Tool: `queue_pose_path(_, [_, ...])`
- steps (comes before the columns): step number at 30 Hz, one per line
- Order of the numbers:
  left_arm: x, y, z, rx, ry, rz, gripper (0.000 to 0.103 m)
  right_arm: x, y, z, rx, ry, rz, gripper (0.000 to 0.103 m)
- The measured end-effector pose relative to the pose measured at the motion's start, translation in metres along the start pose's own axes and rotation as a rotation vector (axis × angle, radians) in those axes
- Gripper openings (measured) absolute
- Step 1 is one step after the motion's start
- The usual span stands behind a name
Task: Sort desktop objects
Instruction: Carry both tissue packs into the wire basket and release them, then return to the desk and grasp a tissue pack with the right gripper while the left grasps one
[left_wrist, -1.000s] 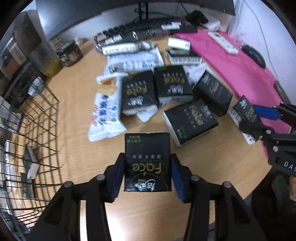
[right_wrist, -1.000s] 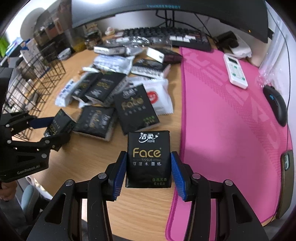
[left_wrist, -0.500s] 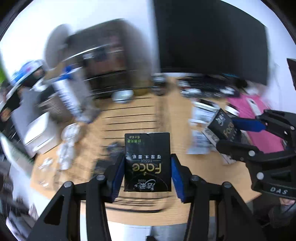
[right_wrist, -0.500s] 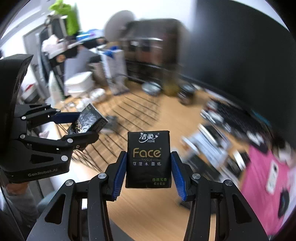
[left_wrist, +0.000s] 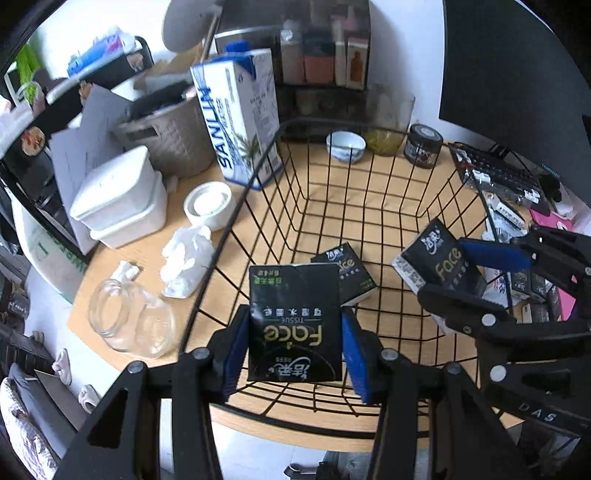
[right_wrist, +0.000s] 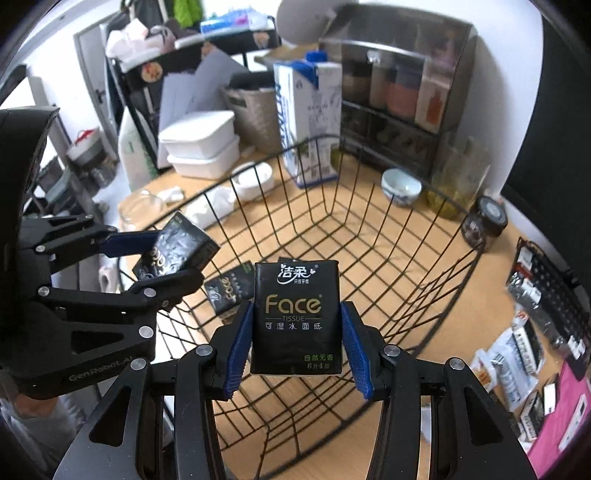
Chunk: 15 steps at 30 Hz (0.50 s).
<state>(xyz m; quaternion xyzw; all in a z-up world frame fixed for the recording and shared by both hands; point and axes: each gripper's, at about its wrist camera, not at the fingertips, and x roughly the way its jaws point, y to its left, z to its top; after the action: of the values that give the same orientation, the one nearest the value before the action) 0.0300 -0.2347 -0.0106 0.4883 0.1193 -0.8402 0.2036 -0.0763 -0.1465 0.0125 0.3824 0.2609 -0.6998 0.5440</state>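
Your left tool (left_wrist: 294, 345) is clamped on a black "Face" tissue pack with gold lettering (left_wrist: 294, 325), and your right tool (right_wrist: 297, 338) is clamped on a second black tissue pack of the same kind (right_wrist: 295, 319). Both packs hang over the black wire basket (left_wrist: 373, 173), inside its rim and above its floor.

To drop them well, I'd lower each tool closer to the basket floor before you part the blue pads, so the soft packs land flat rather than tumbling against the wire. Release one at a time; the two tools sit near each other and could knock together. Aim for bare floor, not onto what is already there.

One black tissue pack (left_wrist: 349, 273) already lies on the basket floor, near its middle. Beyond the basket on the wooden tabletop (left_wrist: 207, 240), stacked white lidded boxes (left_wrist: 118, 195) and a clear glass jar (left_wrist: 129, 321) lying on its side show nothing inside.
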Motion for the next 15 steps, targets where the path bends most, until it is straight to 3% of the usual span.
queue_pose_path(6, [0.006, 0.001, -0.002, 0.000, 0.011, 0.015, 0.055, 0.005, -0.001, 0.001, 0.009, -0.007, -0.021, 0.048])
queue_pose_path(8, [0.000, 0.001, -0.002, -0.005, -0.002, 0.016, 0.059, -0.001, -0.003, 0.000, 0.020, -0.019, -0.008, 0.050])
queue_pose_path(10, [-0.005, 0.001, -0.001, -0.005, -0.018, 0.012, 0.064, -0.005, -0.003, -0.001, 0.025, -0.032, 0.006, 0.058])
queue_pose_path(15, [-0.024, -0.009, 0.002, -0.007, -0.047, -0.012, 0.064, -0.035, -0.005, -0.008, 0.026, -0.076, -0.014, 0.058])
